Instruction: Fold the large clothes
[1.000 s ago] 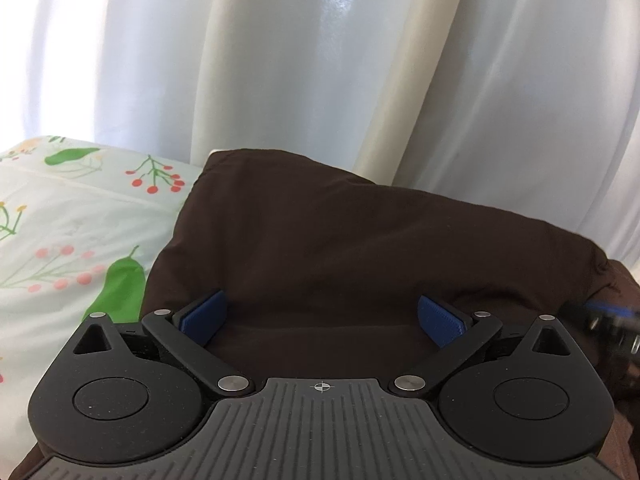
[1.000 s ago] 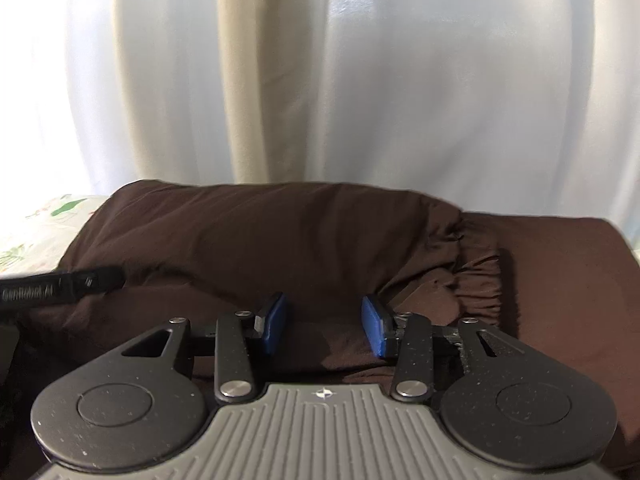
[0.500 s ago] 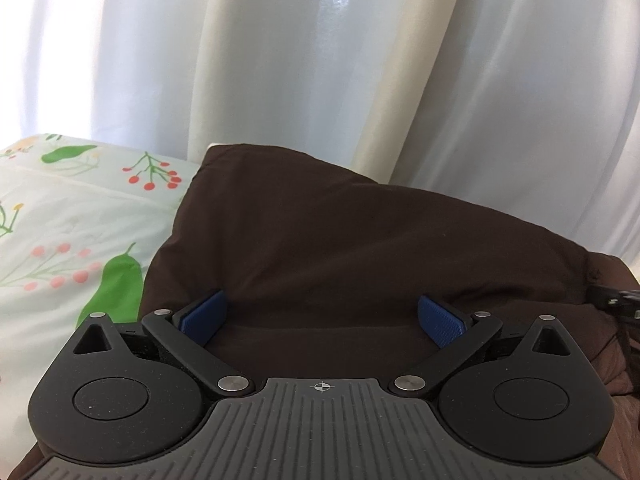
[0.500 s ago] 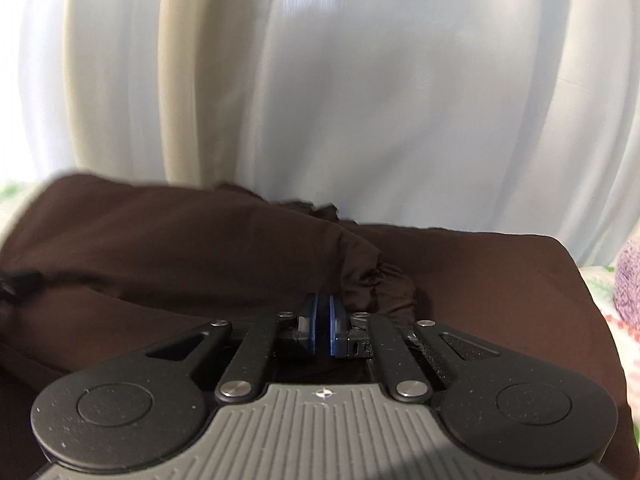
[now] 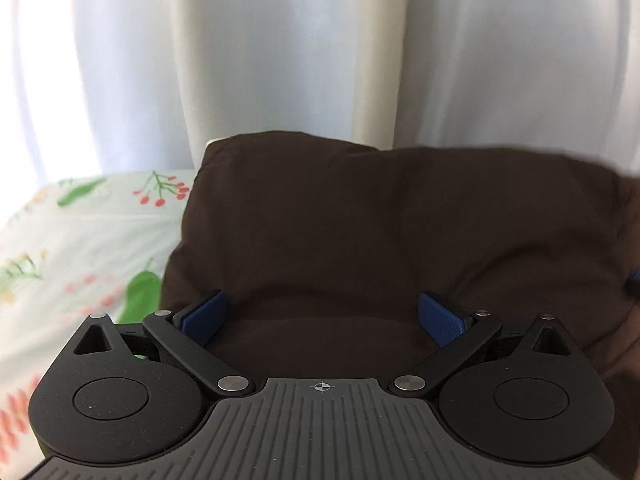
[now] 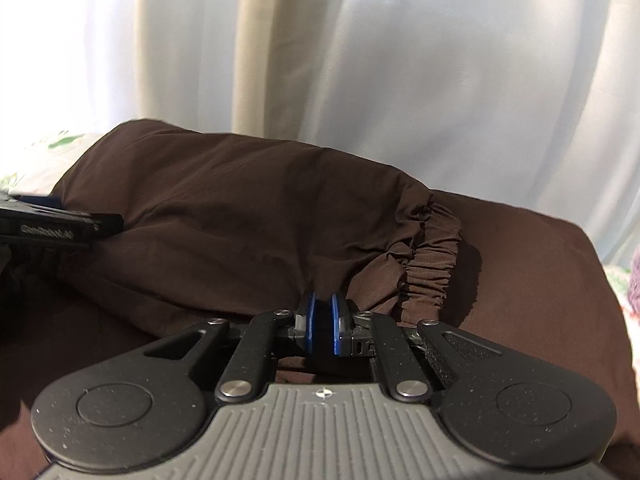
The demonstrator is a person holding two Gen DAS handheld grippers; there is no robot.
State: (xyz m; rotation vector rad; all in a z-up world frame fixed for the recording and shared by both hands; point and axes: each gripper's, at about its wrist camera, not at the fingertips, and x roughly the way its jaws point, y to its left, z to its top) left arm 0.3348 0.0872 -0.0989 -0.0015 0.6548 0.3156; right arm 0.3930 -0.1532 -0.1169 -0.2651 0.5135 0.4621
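Right gripper (image 6: 321,326): jaws just closed, pinching the brown garment (image 6: 240,216) near its elastic cuff (image 6: 432,264) at 2 o'clock. Left gripper (image 5: 322,316): jaws wide over garment on bed (image 5: 80,232). Fold lift likely next.

Pale curtains and a flowered sheet behind the work

We see white sheer curtains (image 5: 120,60) hanging in long folds across the whole back of both views, with a cream, more opaque drape (image 5: 192,52) falling among them; daylight glows through the sheer parts. We find a bed sheet (image 5: 80,240) printed with green leaves and small red berries and flowers on a pale ground at the bed's left side, reaching up to the curtain's foot. At the bed's far right edge we catch a sliver of a purplish knitted thing (image 6: 635,276), too cropped to identify.
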